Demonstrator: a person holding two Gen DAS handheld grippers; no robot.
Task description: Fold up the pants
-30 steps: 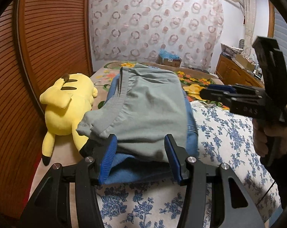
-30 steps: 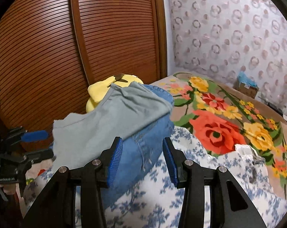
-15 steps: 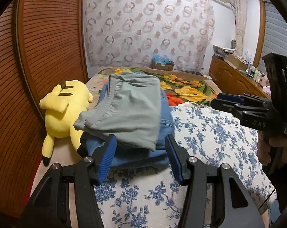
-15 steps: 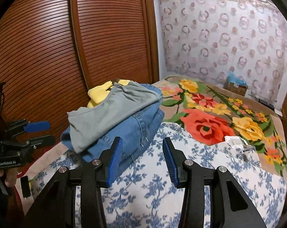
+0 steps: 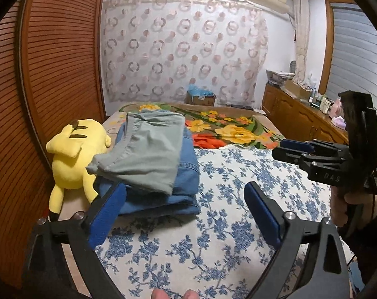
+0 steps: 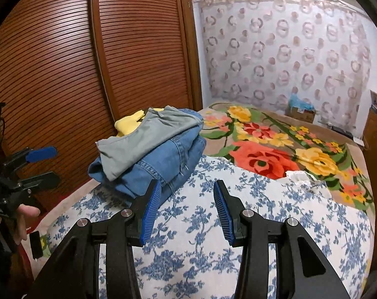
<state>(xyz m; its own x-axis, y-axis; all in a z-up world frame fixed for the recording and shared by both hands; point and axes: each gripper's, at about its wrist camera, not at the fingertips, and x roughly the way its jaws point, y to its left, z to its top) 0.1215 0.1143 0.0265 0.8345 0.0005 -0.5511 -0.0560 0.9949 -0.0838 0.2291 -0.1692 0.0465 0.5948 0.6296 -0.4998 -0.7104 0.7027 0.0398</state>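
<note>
The grey pants (image 5: 148, 149) lie folded on top of a folded pair of jeans (image 5: 186, 174), and the stack sits near the left edge of the bed (image 5: 213, 236), on the blue-flowered sheet (image 6: 200, 236), with the yellow plush toy (image 5: 73, 154) just beside it against the wooden sliding door (image 6: 63, 62). A second ago the left tongs (image 5: 186, 214) stood close around the near end of the stack, its pads either side of the cloth; now they have drawn back and up, the stack looks smaller and lies wholly beyond the tips, and the jaws stand wide apart with nothing between them. The right tongs (image 6: 187, 211) have backed off too: their jaws are apart and empty, with the near corner of the jeans just behind the left pad and bare sheet between the pads. In the left view the right tongs hang in the air over the right side of the bed, well apart from the pile. Nothing touches the pants at this moment. Judging from this, the fold is done and the pants have been set down; the withdrawal of both tools reads as the end of the placing step. The top piece sits a little askew on the jeans, its near left corner hanging over the edge of the pile, so a small straightening might be wanted, but otherwise little seems left to do. The flowered blanket (image 6: 275, 149) further up the bed is not involved.
</note>
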